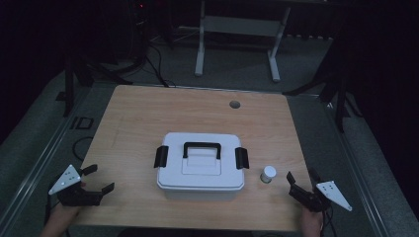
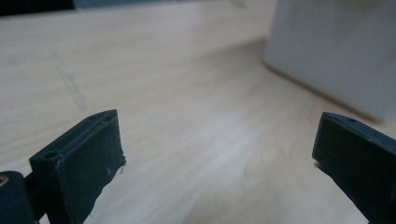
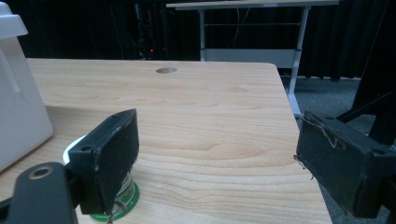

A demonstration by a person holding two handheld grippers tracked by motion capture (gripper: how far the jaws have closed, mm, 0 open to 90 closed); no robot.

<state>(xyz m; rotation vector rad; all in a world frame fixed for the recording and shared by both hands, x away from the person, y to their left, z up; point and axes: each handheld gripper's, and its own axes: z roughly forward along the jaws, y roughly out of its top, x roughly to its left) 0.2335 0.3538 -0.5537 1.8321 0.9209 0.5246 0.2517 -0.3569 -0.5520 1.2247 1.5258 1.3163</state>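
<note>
From the high view, a white storage box (image 1: 200, 168) with a black carry handle (image 1: 202, 149) and 2 black side latches sits shut in the middle of the wooden table (image 1: 148, 118). A small white bottle (image 1: 269, 174) stands just beside its right end. The left gripper (image 1: 97, 178) rests at the near left corner, well apart from the box, jaws spread and empty. The right gripper (image 1: 300, 176) sits at the near right edge, near the bottle, jaws likewise spread with nothing between them.

In the left gripper view, the 2 jaws stand wide over bare wood, the box wall (image 2: 336, 51) ahead to the right.

In the right gripper view, the bottle (image 3: 116, 200), with a green base, peeks from behind the left-hand jaw, outside the gap; the box (image 3: 18, 93) is at the left.

Risk, as I judge it: a forward push now would have that jaw clip the bottle and topple it, since the bottle is not lined up between the jaws.
</note>
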